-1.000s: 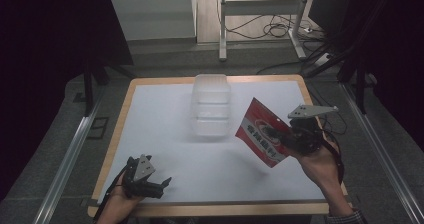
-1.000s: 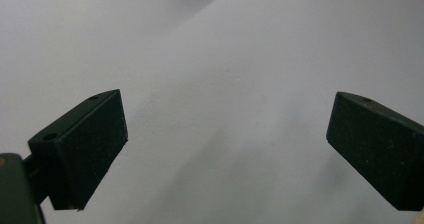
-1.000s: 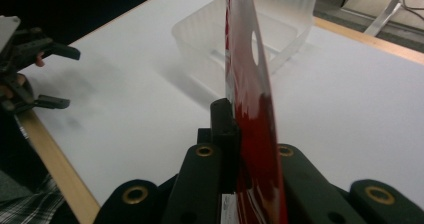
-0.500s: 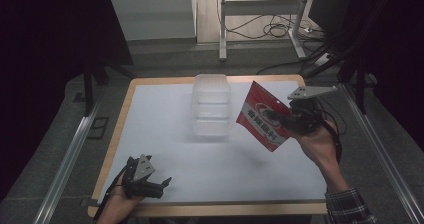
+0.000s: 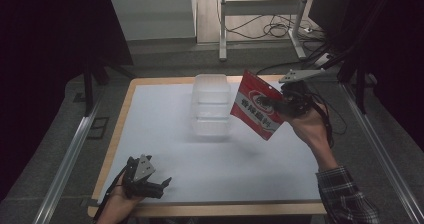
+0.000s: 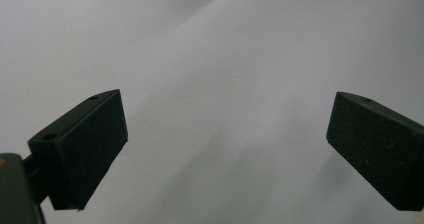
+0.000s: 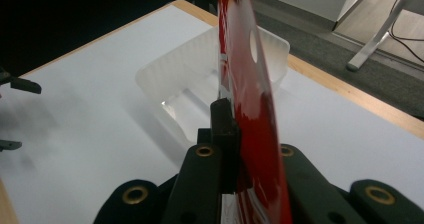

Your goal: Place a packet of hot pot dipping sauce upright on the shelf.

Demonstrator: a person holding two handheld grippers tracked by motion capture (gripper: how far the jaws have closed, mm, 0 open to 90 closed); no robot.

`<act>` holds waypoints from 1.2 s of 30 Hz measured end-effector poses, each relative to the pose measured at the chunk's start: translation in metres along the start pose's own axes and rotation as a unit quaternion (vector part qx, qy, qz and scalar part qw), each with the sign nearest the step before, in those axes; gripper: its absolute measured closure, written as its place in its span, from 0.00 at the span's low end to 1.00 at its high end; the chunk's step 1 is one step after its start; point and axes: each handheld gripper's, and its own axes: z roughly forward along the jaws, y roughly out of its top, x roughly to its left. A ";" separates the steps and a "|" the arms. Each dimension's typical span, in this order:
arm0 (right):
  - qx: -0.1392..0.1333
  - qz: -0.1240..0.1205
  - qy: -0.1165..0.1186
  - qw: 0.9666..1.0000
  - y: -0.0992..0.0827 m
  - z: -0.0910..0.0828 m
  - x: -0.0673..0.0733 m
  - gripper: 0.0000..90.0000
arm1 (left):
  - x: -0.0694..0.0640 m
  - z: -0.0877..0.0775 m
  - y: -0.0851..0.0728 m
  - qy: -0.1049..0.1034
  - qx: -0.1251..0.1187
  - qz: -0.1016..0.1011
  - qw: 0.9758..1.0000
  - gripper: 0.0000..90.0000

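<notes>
A red snack bag [image 5: 256, 111] with white lettering hangs in the air at the right, above the white table [image 5: 160, 119]. My right gripper [image 5: 278, 107] is shut on its right edge. In the right gripper view the bag [image 7: 250, 84] stands edge-on between the closed jaws of the right gripper [image 7: 235, 129]. Just left of the bag a clear plastic container [image 5: 211, 105] sits on the table's far middle; it lies beyond the bag [image 7: 200, 79] in the right gripper view. Near the front left corner my left gripper [image 5: 162, 186] rests open, nothing between its pads [image 6: 85, 144].
The table's wooden rim [image 5: 120, 129] runs along the left side. Metal rails [image 5: 65, 159] flank the table on both sides. Behind it stand a desk frame [image 5: 260, 19] and loose cables [image 5: 280, 29] on the floor.
My right gripper has carried the red bag up and farther back, from beside the table's right middle to next to the clear container. The left gripper has stayed put.
</notes>
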 end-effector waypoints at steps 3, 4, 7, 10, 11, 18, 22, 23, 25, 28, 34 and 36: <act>-0.001 -0.003 0.002 1.000 0.004 0.004 -0.003 0.98 | 0.000 0.000 0.000 0.000 0.000 0.000 1.000 0.03; -0.002 -0.004 0.006 1.000 0.008 0.009 -0.006 0.98 | 0.000 0.000 0.000 0.000 0.000 0.001 1.000 0.03; 0.001 -0.005 0.009 1.000 0.012 0.014 -0.008 0.98 | -0.001 0.000 0.000 0.000 0.001 -0.001 1.000 0.03; 0.003 -0.007 0.016 1.000 0.017 0.023 -0.010 0.98 | -0.001 0.000 0.000 0.000 0.001 -0.001 1.000 0.03; 0.003 -0.010 0.018 1.000 0.019 0.026 -0.010 0.98 | -0.001 0.000 0.000 0.000 0.001 -0.001 1.000 0.03; 0.015 -0.018 0.034 0.999 0.030 0.044 -0.006 0.98 | -0.001 0.000 0.000 0.000 0.001 0.001 1.000 0.03; 0.018 -0.027 0.043 0.999 0.036 0.055 -0.001 0.98 | -0.001 0.000 0.000 0.000 0.001 0.001 1.000 0.03; 0.018 -0.027 0.043 0.999 0.036 0.055 -0.001 0.98 | -0.001 0.000 0.000 0.000 0.001 0.001 1.000 0.03; 0.018 -0.029 0.050 0.998 0.039 0.060 0.002 0.98 | -0.001 0.000 0.000 0.000 0.001 0.002 1.000 0.03; 0.021 -0.037 0.058 0.997 0.045 0.071 0.009 0.98 | -0.002 0.000 0.000 -0.001 0.001 0.002 1.000 0.03; 0.023 -0.054 0.069 0.996 0.056 0.090 0.019 0.97 | -0.002 0.000 0.000 -0.001 0.001 0.002 1.000 0.03; 0.025 -0.056 0.071 0.996 0.059 0.095 0.021 0.97 | -0.001 0.000 0.000 -0.001 0.001 0.003 1.000 0.03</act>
